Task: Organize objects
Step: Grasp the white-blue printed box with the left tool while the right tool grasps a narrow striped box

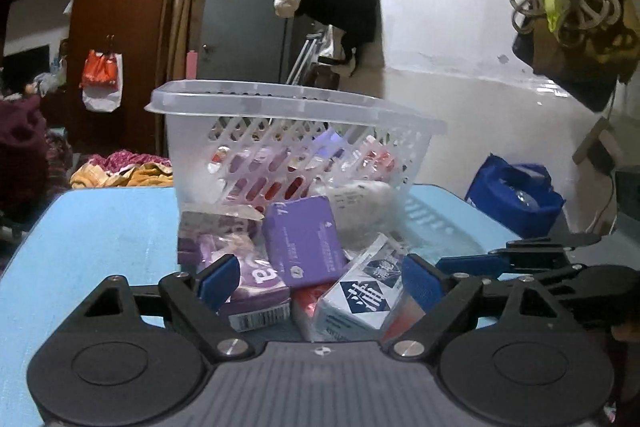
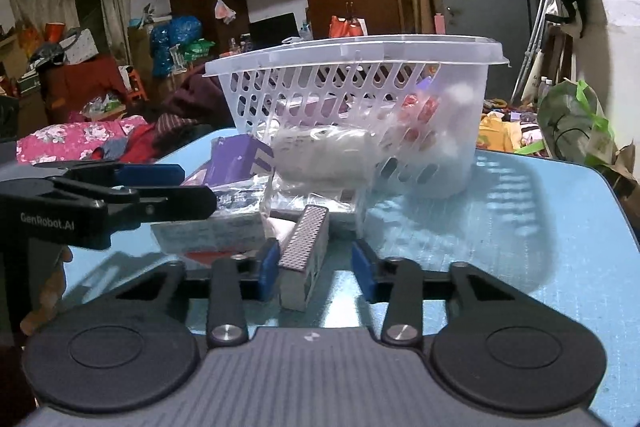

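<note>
Facing the basket, only the right wrist view shows a silver box.

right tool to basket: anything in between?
Yes. In the right wrist view, a silver-topped box sits between the right tool fingers; beyond it lie loose packets, including a white pouch, before the basket.

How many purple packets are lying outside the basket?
2: a purple packet leaning mid-pile, and a purple box left of it on the blue table. Others may be hidden underneath.
</note>
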Tool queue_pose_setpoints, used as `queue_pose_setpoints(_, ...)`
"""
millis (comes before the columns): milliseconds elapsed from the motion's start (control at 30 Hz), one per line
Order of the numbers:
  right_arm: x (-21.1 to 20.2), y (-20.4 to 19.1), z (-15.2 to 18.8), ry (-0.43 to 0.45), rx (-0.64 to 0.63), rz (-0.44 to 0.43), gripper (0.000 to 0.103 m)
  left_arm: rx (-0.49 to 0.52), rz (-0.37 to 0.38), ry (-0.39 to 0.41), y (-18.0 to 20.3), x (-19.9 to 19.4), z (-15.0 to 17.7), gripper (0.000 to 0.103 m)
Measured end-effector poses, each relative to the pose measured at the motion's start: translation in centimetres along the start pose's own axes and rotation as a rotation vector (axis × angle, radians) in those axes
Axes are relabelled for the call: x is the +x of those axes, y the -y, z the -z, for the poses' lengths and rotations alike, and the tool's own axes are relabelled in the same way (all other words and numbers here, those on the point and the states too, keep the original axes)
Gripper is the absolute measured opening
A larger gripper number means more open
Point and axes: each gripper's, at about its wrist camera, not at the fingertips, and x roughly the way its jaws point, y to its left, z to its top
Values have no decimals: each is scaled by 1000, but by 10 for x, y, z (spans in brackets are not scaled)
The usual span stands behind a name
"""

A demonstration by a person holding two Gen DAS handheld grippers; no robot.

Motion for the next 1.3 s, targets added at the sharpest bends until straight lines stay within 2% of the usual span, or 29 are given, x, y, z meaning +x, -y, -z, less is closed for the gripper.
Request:
queue_pose_setpoints(33,0,0,0,-2,0,-4,26,12,2,0,2,1,0,91)
queue_pose_setpoints(100,-2,1,0,12,6,-1,22,31,10,-5,6,2,0,91)
queue_pose_setpoints(267,-9,5,2,74,29,-1,20,54,30,-6,11,1,2,90)
queue_pose_setpoints(400,-9,4,0,78,33,-2,20,132,34,-3,23,-2,5,85)
queue_pose_setpoints(433,-9,4,0,80,35,-2,20,163,25,-1,28,-3,6,79)
queue_pose_setpoints(467,-9,4,0,83,36,-2,20,189,10,2,33,-3,7,66)
queue_pose_setpoints(533,-10,4,0,91,36,-1,20,243,-29,7,42,-5,11,56)
queue_pose_setpoints(633,-11,5,0,96,38,0,20,291,-32,6,51,-6,14,41)
queue_pose_setpoints(733,-12,6,0,103,41,-1,20,285,-45,53,51,-13,16,40)
queue_pose_setpoints(900,-18,5,2,149,25,-14,20,218,-9,134,39,-27,15,39)
queue_pose_setpoints(1067,-28,5,4,218,22,-9,20,208,12,150,36,-29,15,39)
queue_pose_setpoints(1300,-34,6,4,269,28,-10,20,159,29,189,26,-34,14,39)
